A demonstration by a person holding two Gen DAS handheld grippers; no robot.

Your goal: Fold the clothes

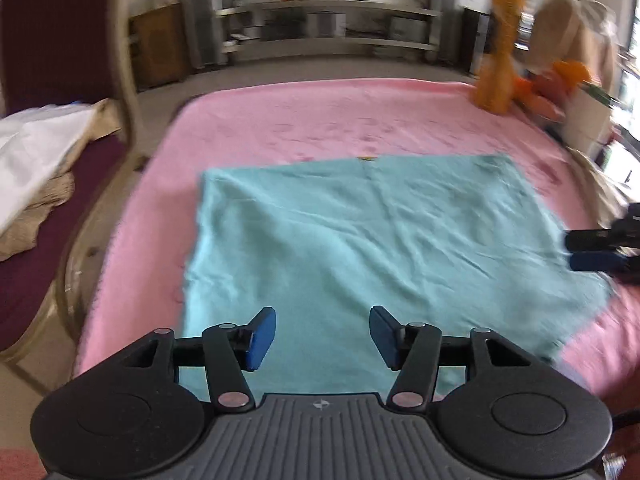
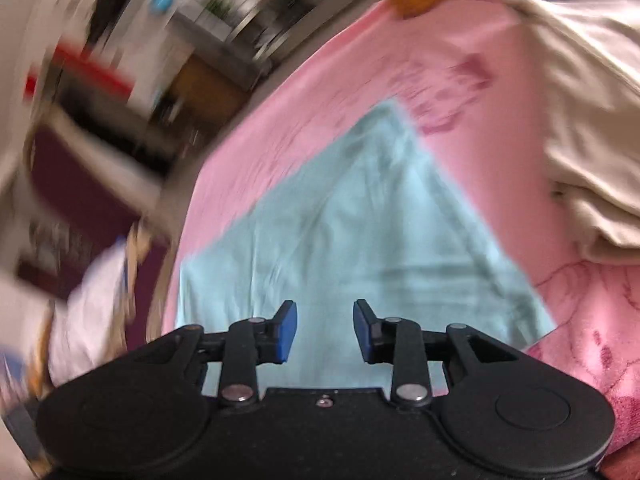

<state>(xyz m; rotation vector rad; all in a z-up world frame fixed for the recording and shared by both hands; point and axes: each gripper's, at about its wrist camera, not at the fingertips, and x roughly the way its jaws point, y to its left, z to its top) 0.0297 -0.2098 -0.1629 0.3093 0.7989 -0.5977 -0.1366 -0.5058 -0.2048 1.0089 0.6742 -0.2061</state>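
A light teal cloth [image 1: 360, 248] lies spread flat and lightly creased on a pink cover [image 1: 320, 120]. My left gripper [image 1: 322, 334] hovers over the cloth's near edge, open, with nothing between its blue pads. The right gripper [image 1: 570, 250] enters that view at the right edge, its fingertips at the cloth's right border. In the blurred right wrist view the same teal cloth [image 2: 360, 240] fills the middle, and my right gripper [image 2: 325, 330] stands open above it with an empty gap between the pads.
A dark red chair [image 1: 48, 200] with white and beige fabric [image 1: 36, 148] stands at the left. Orange soft toys [image 1: 516, 72] sit at the far right corner of the pink cover. A beige cloth [image 2: 588, 120] is heaped at the right. Shelving [image 1: 328, 28] lines the far wall.
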